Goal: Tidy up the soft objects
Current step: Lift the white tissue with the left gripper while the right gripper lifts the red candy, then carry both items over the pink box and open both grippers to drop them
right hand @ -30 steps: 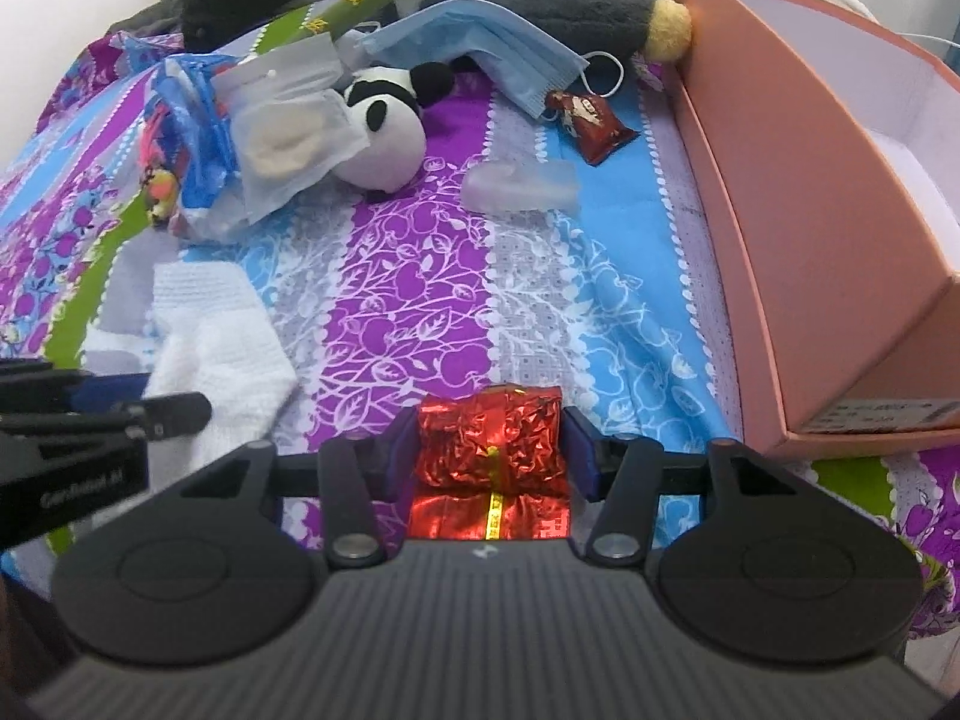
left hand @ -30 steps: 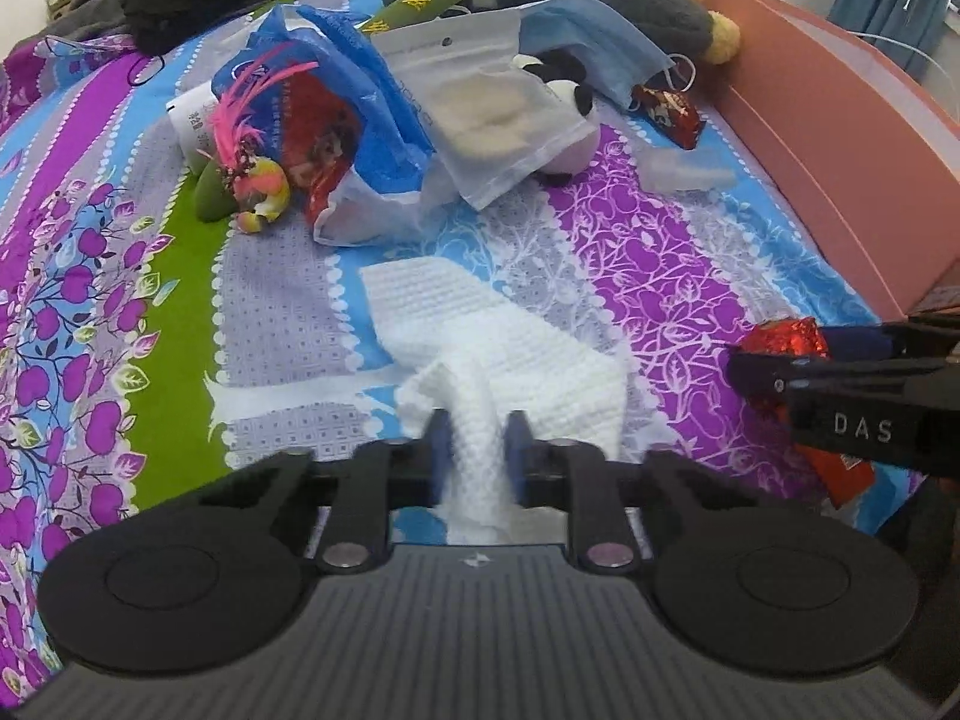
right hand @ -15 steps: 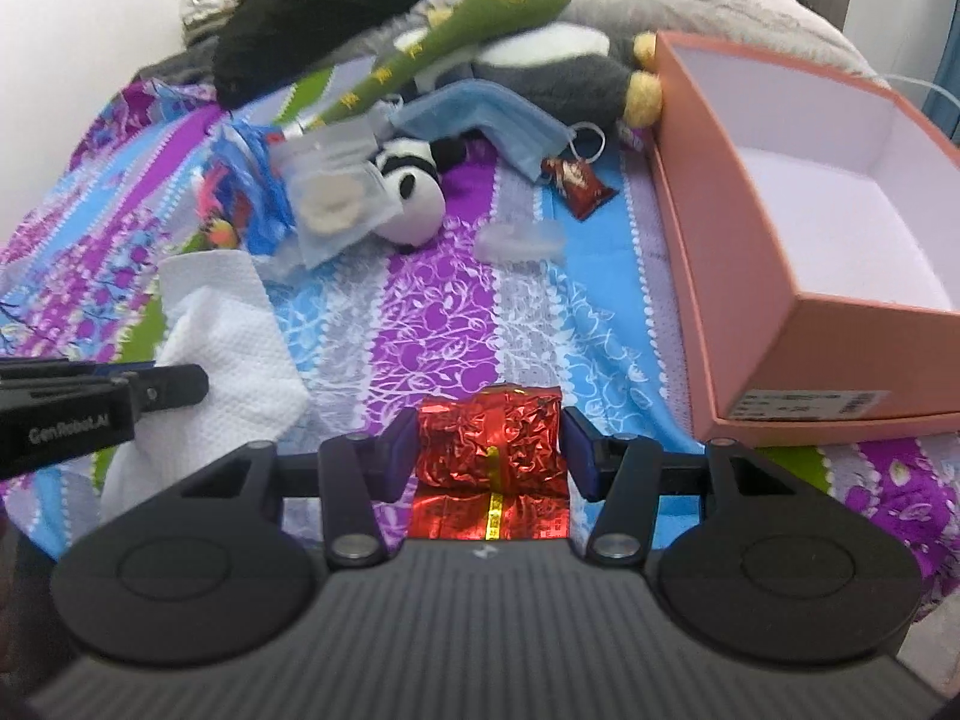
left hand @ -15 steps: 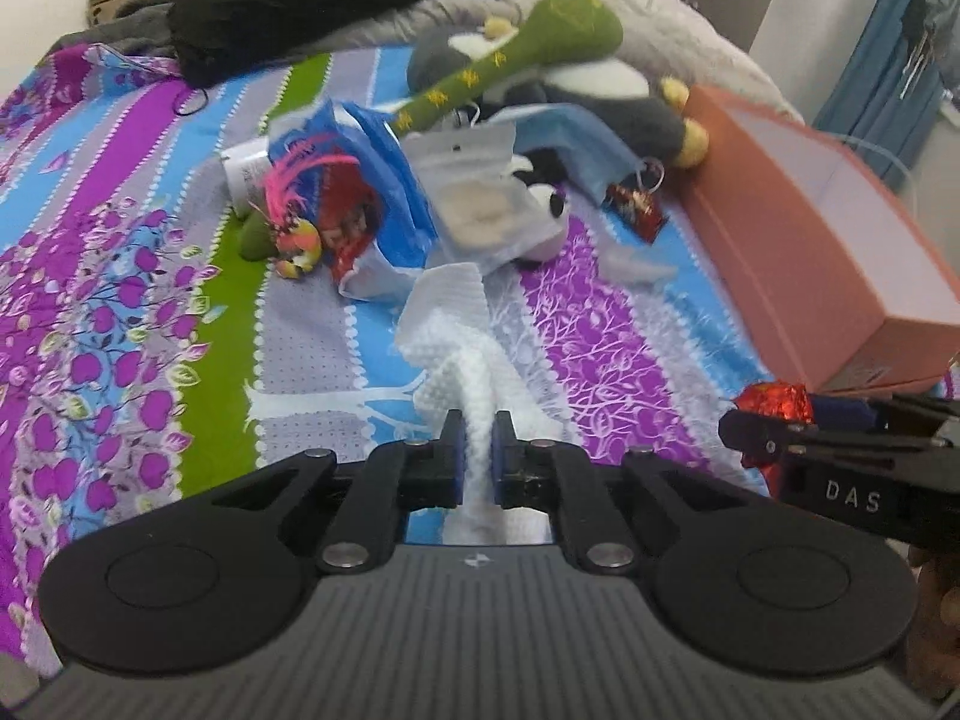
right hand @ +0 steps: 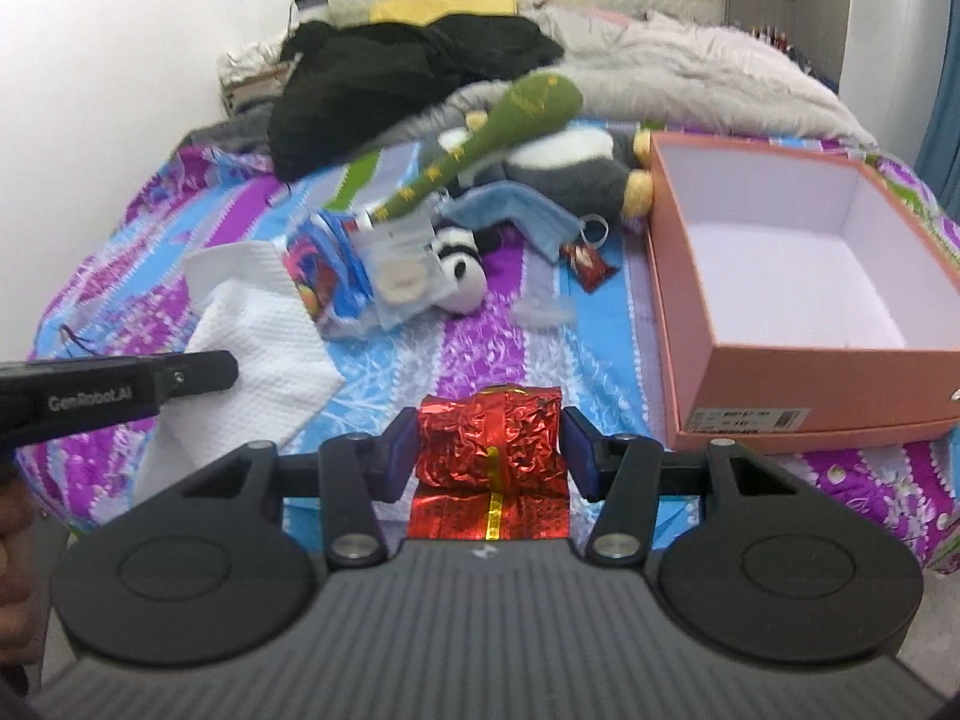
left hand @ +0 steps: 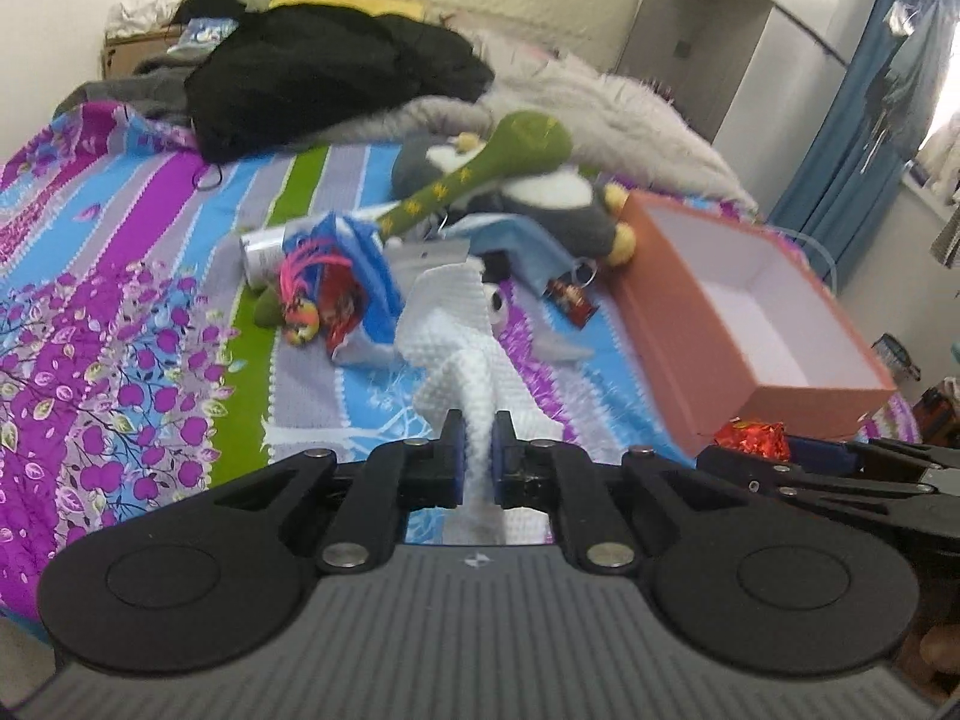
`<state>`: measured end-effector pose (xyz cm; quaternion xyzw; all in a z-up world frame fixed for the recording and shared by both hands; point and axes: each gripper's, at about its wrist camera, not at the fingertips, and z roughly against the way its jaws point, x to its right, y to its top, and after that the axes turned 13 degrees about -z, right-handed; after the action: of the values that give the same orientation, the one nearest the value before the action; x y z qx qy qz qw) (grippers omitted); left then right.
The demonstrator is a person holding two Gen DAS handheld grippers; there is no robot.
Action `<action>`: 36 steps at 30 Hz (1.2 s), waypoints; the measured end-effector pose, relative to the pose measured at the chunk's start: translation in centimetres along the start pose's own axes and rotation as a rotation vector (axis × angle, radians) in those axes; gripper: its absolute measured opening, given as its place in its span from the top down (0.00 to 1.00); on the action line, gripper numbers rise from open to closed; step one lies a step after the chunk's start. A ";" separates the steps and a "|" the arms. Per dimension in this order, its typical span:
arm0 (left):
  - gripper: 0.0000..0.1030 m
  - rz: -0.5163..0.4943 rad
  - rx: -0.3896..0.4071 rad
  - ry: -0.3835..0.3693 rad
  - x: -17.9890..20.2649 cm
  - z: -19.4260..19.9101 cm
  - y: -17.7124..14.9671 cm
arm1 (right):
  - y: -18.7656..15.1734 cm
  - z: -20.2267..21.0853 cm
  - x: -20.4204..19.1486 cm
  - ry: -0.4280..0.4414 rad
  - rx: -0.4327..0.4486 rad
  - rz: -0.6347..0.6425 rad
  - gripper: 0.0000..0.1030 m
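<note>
Nearest, the left gripper is clamped together on a pinched fold of the white textured cloth; its jaws have just been closing further, with the cloth between them. The cloth is seen drawn up from the patterned bedspread, its free end trailing toward the clutter. The right gripper is held part-way apart and is clamped on a crinkled red foil packet, both pads pressed against its sides.

To the right, the open pink cardboard box is seen resting on the bed, its white interior bare. It is judged to be the receptacle, and the step in hand is judged to be the carry of both items to it.

For a clean carry, the cloth should be raised until its trailing end is clear of the blue plastic bag and the panda plush, so that nothing is dragged. The near wall of the box should be cleared from above before either grip is released.

Farther off, a blue face mask, a green plush club, a grey penguin-like plush and dark clothing are noted.
</note>
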<state>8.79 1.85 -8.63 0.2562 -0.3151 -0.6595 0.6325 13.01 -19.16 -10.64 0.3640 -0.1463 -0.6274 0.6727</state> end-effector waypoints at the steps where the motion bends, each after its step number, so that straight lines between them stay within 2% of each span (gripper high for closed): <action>1: 0.90 0.005 0.009 -0.004 0.1 0.5 0.1 | 0.1 0.6 -0.1 0.005 0.007 -0.001 0.48; 11: 0.90 0.020 0.080 -0.053 1.9 4.9 1.0 | 0.6 5.6 -0.5 0.031 0.077 0.017 0.48; 21: 0.90 -0.046 0.113 -0.170 7.1 5.7 2.3 | 0.5 10.8 3.3 -0.047 0.168 -0.054 0.48; 27: 0.90 -0.053 0.087 -0.245 10.0 4.0 3.5 | 1.0 11.2 5.8 -0.096 0.177 -0.108 0.48; 36: 0.90 -0.121 0.070 -0.285 12.8 -1.0 7.3 | 4.1 8.6 8.8 -0.139 0.166 -0.157 0.48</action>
<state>13.51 -10.94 -3.13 0.2004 -0.4082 -0.7148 0.5313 11.87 -30.34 -4.24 0.3841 -0.2152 -0.6875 0.5775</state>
